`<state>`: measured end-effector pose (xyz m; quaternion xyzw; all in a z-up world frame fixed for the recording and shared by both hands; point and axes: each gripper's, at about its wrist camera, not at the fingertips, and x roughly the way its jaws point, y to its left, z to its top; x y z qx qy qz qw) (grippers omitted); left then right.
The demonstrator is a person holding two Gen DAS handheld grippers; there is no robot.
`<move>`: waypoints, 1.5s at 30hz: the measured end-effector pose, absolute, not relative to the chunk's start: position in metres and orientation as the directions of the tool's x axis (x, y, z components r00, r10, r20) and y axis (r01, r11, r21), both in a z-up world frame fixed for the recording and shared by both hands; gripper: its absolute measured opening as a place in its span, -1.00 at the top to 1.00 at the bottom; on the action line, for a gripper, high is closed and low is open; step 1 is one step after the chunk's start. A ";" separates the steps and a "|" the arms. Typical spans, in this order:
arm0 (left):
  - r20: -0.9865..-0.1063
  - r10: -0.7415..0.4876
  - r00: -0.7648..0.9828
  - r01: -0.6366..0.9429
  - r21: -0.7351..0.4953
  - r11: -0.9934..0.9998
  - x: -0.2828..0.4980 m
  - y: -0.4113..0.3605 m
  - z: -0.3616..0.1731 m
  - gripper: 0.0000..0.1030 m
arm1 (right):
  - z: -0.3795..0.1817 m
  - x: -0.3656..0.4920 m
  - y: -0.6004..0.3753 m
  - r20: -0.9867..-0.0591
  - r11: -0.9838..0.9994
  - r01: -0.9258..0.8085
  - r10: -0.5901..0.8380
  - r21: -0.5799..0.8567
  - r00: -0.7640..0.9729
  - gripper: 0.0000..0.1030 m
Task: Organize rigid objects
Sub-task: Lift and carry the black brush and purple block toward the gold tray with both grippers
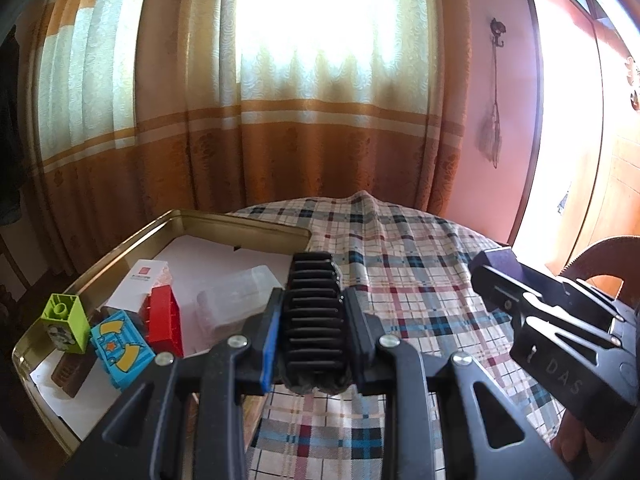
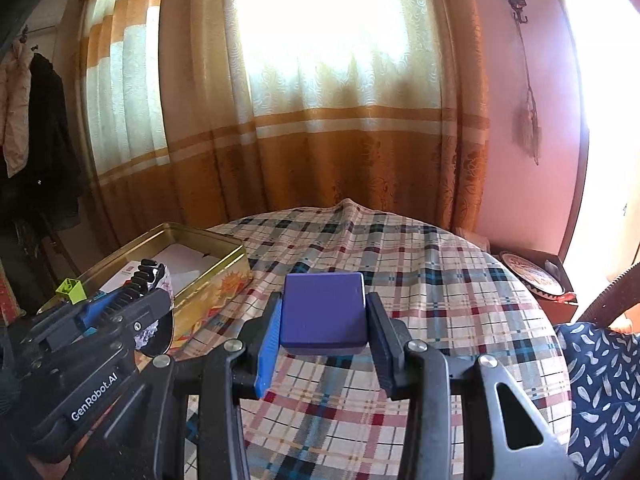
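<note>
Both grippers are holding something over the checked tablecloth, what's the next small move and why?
Probably swing the left gripper, shut on the black ribbed object, leftward over the open gold tin, since the toy blocks already lie inside. The right gripper holds the purple block farther from it, so it can follow.

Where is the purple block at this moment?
The purple block is clamped in the right gripper, held above the plaid tablecloth, to the right of the gold tin and the left gripper.
</note>
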<state>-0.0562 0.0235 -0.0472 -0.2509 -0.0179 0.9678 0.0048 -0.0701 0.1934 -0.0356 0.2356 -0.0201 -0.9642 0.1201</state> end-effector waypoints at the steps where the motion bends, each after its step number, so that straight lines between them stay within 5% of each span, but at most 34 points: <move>1: -0.487 0.018 -0.873 -0.001 -0.037 -0.999 -0.056 0.023 -0.047 0.48 | -0.035 -0.069 0.193 -0.449 -0.970 0.224 -0.243 0.095 -0.860 0.17; 45: -0.453 -0.001 -0.891 0.019 -0.035 -0.999 -0.031 0.000 -0.040 0.48 | -0.035 -0.047 0.154 -0.428 -0.947 0.313 -0.314 0.075 -0.847 0.16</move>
